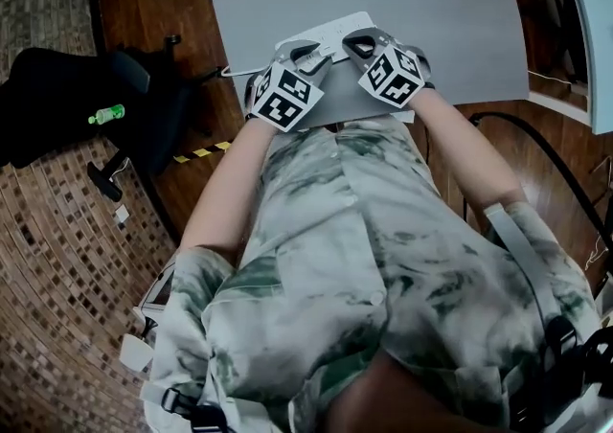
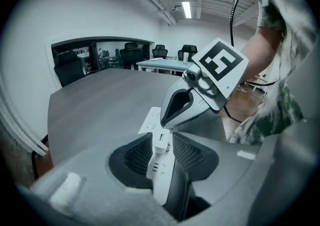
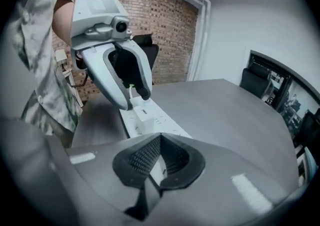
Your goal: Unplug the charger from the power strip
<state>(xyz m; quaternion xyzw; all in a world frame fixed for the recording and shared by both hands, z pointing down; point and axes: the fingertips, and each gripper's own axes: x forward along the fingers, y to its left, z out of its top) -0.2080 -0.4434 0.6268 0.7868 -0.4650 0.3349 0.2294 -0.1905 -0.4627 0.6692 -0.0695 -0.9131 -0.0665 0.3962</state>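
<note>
Our left tool [image 2: 161,139] opens its jaws around the charger [image 3: 142,115] plugged into the power strip [image 3: 162,121] on the table [image 3: 225,115], our right tool [image 3: 160,139] tips-together and empty just above the strip, which, we judge, may lift with the charger if left unpinned.

The head view looks steeply down from above the person's chest, with the grey tabletop [image 1: 364,0] far off at the top of the frame. The left gripper view sits low and close over the tabletop, facing office chairs [image 2: 161,50]. The right gripper view, equally low, faces a brick wall [image 3: 165,25]. All three share the white power strip [image 1: 337,31].
</note>
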